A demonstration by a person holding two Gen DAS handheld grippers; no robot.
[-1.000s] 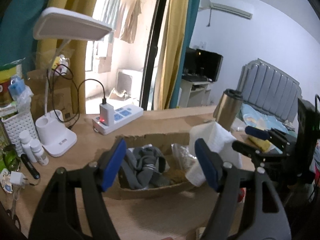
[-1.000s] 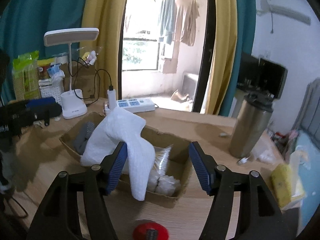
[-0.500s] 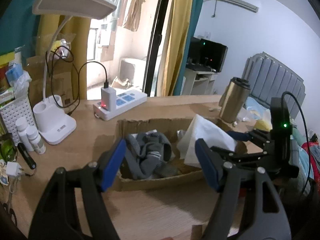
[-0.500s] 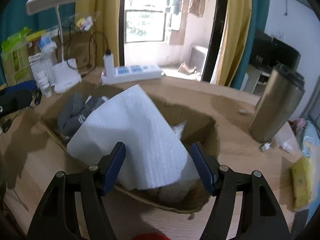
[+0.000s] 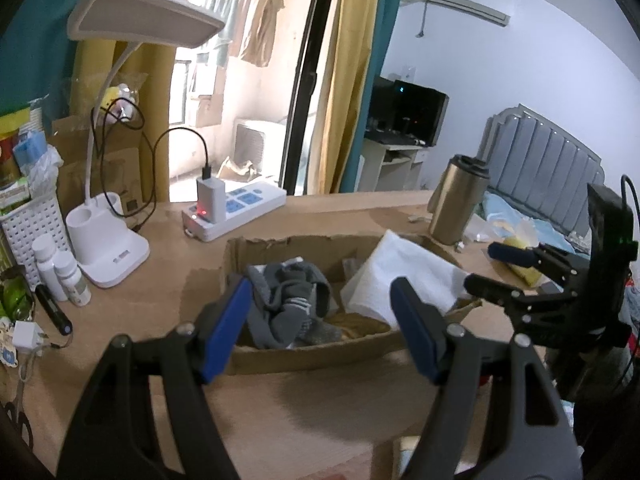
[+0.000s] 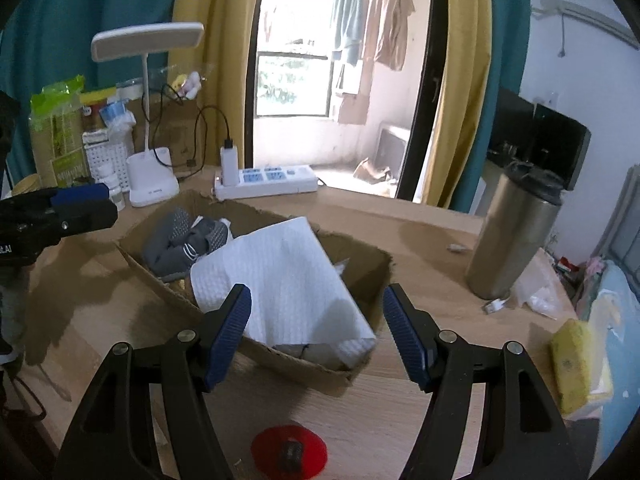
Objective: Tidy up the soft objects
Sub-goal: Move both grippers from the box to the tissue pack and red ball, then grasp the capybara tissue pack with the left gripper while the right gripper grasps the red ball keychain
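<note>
With the right gripper (image 6: 316, 332) and the left gripper (image 5: 320, 324) both spread wide and empty, tuck the white cloth (image 6: 288, 280), draped over the near right rim of the cardboard box (image 6: 132, 252), down beside the grey socks (image 6: 180, 244).

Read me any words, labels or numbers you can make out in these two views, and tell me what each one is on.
"LAI", white letters cut off at the frame edge, on the left gripper's black body.
Lamp base: small grey print, too blurred to read.
Green packet: printing too blurred to read.
White bottles: labels too small to read.
Power strip, steel tumbler, cardboard box: no readable text.
</note>
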